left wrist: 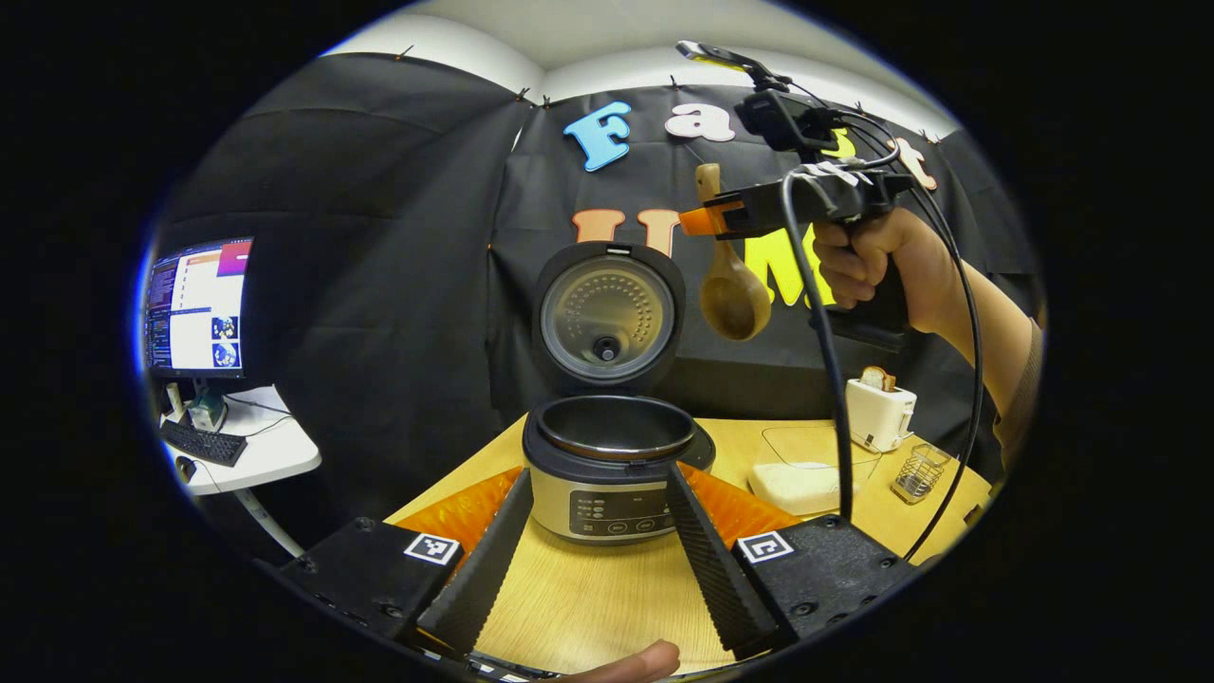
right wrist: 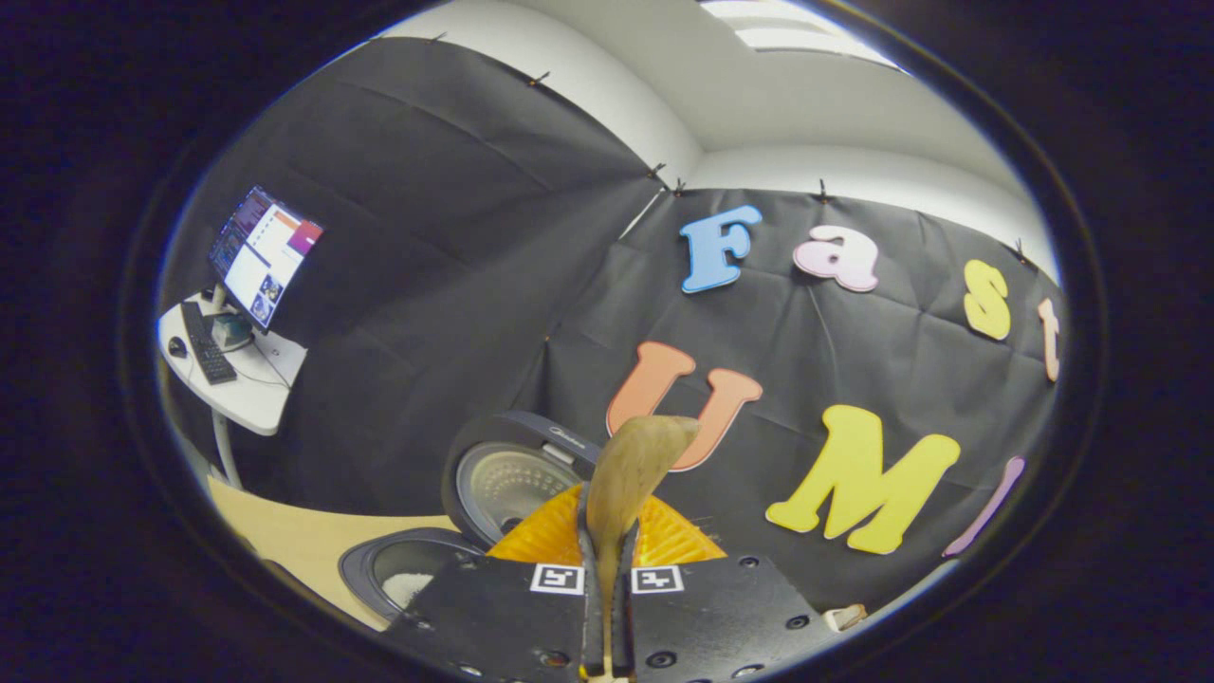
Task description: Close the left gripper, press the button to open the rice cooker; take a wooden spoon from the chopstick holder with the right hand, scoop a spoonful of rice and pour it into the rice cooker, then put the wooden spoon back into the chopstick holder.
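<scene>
The rice cooker [left wrist: 607, 474] stands open in the middle of the table, lid [left wrist: 607, 318] upright and inner pot dark. My left gripper [left wrist: 598, 472] is open, its fingers [left wrist: 479, 569] spread to either side of the cooker's front. In the left gripper view, a hand up at the right holds my right gripper [left wrist: 707, 220], which is shut on the handle of the wooden spoon [left wrist: 733, 296]; the spoon's bowl hangs down beside the lid. In the right gripper view, the right gripper [right wrist: 607, 531] clamps the spoon [right wrist: 631, 470], with the cooker's pot [right wrist: 403, 569] below left.
On the table's right side stand a white toaster [left wrist: 880, 413], the wire chopstick holder [left wrist: 918, 471] and a white container [left wrist: 801, 482]. A side desk with a monitor [left wrist: 197, 305] and keyboard is at the left. A cable [left wrist: 818, 360] hangs from the right gripper.
</scene>
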`<state>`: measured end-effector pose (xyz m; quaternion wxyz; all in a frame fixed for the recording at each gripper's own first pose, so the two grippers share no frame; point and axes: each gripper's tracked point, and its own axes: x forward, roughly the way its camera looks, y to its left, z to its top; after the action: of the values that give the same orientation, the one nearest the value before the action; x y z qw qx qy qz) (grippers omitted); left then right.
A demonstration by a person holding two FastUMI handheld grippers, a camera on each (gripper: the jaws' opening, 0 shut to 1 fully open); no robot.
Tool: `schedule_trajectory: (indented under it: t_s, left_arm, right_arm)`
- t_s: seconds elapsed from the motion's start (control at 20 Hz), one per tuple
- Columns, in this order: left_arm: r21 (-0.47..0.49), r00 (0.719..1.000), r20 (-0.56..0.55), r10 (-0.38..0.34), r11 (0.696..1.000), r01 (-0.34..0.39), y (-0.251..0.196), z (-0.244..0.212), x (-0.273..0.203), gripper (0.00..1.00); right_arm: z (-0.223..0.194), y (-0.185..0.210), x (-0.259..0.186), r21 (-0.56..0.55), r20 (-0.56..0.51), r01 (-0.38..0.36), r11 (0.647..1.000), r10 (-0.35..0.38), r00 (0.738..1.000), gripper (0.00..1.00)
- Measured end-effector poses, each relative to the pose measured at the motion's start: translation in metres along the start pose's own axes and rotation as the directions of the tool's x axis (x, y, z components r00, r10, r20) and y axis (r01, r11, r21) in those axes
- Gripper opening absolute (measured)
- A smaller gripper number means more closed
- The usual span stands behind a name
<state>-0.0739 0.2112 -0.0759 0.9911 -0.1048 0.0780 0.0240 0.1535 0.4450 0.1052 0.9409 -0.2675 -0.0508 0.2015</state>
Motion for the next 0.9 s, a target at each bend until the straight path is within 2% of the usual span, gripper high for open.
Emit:
schedule_trajectory:
  t_s: [0.4, 0.7, 0.9]
  left_arm:
    - [0.019, 1.0, 0.001, 0.007, 1.0, -0.007, -0.01, 0.001, 0.0, 0.91]
    - [0.056, 1.0, -0.003, -0.014, 0.998, 0.014, -0.025, -0.001, 0.002, 0.91]
    - [0.083, 1.0, 0.006, -0.023, 0.996, 0.023, -0.027, 0.0, 0.002, 0.9]
  right_arm:
    - [-0.029, -0.095, -0.048, 0.062, -0.013, 0.118, 0.991, -0.117, 0.993, 0.04]
    - [-0.076, -0.167, -0.083, 0.101, -0.079, 0.215, 0.971, -0.207, 0.975, 0.04]
    - [-0.117, -0.211, -0.115, 0.081, -0.136, 0.268, 0.96, -0.256, 0.957, 0.04]
